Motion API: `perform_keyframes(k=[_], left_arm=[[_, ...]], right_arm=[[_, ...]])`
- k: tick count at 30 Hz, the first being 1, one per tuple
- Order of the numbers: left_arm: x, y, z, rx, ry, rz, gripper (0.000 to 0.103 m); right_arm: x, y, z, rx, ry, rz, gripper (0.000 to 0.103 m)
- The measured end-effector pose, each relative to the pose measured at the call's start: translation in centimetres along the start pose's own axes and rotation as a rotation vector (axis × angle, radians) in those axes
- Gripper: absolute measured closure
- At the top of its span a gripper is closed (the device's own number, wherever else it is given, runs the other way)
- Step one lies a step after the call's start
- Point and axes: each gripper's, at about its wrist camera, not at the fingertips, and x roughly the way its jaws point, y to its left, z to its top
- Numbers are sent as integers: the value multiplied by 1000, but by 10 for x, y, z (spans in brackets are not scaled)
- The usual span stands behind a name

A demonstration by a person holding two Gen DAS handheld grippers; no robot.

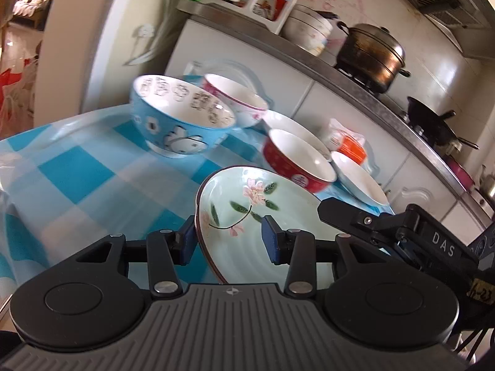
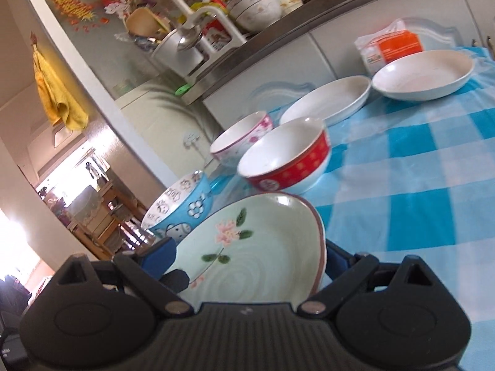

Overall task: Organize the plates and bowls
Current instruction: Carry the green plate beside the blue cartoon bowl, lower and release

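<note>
A pale green plate with a pink flower is held over the blue checked tablecloth between both grippers. My left gripper straddles its left rim, jaws open, one pad on each side. My right gripper straddles the opposite rim, jaws wide; it shows as a black arm in the left wrist view. A blue bowl, a pink-trimmed bowl, a red bowl and two white plates stand beyond.
An orange and white packet lies by the far white plate. White cabinets run behind the table under a counter with stacked bowls, a dish rack, a steamer pot and a wok.
</note>
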Motion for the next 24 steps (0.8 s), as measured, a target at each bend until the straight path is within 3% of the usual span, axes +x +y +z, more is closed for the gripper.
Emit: perform_keyframes(k=[8, 17, 20, 24], left_arm=[[8, 24, 5, -56, -12, 46, 55], [6, 17, -2, -26, -30, 55, 54], [7, 17, -2, -21, -23, 55, 50], [5, 12, -2, 3, -31, 64, 32]], right_arm=[[27, 15, -9, -35, 42, 7, 8], [31, 22, -13, -97, 56, -3, 8], [29, 21, -12, -94, 58, 3, 8], [23, 21, -12, -105, 51, -16, 7]])
